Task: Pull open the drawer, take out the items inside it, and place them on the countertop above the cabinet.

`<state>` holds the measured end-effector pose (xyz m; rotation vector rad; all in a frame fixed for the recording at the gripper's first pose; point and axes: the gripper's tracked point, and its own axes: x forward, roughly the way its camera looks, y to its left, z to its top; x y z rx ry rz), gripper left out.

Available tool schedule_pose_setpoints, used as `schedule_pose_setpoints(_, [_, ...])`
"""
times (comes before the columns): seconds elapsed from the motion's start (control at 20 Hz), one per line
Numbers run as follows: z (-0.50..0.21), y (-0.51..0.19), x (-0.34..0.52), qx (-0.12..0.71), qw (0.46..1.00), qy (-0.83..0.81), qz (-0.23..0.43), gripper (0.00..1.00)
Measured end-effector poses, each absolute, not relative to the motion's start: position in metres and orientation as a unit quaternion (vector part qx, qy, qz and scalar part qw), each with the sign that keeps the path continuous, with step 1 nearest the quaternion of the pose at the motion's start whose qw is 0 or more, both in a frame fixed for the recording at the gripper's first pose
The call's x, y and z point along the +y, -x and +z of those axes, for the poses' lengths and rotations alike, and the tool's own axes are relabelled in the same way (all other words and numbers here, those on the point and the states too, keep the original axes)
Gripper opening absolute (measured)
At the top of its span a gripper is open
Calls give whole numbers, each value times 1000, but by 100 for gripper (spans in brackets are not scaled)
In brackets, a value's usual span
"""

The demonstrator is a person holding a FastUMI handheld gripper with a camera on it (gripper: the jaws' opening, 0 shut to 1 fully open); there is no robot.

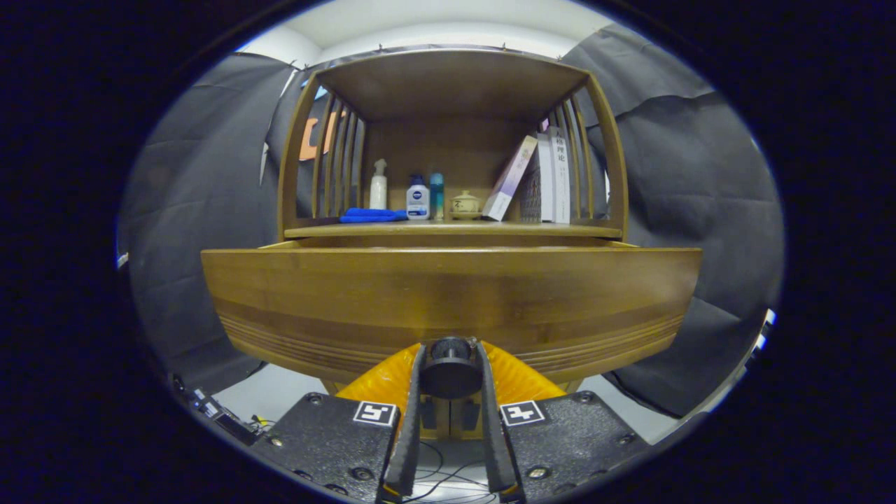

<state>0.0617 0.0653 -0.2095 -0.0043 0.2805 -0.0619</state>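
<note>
Gripper view, jaws nearly closed, clamped on drawer knob [449, 369], drawer [448, 301] pulled out

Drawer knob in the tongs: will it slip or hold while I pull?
The round knob sits between both fingers, so the tongs probably hold. Its smooth, rounded side could slip under a tilted pull. The wide wooden drawer, already partly out, likely feels heavy.

I'm seeing the drawer front [448, 294] blocking everything ahead; the gripper [450, 353], clamped on its knob [450, 367], has free room only above.
</note>
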Motion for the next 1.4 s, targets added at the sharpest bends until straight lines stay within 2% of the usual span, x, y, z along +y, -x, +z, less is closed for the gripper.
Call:
schedule_pose_setpoints(0.5, [-214, -16, 71, 150, 988, 10, -21, 41])
schedule_pose_setpoints(0.85, [-212, -10, 70, 144, 989, 23, -23, 42])
schedule_pose_setpoints(0.95, [-203, -7, 70, 130, 991, 14, -18, 49])
schedule_pose_setpoints(1.3, [-109, 4, 66, 59, 998, -6, 1, 100])
schedule_pose_setpoints(1.4, [-79, -4, 62, 48, 999, -6, 1, 100])
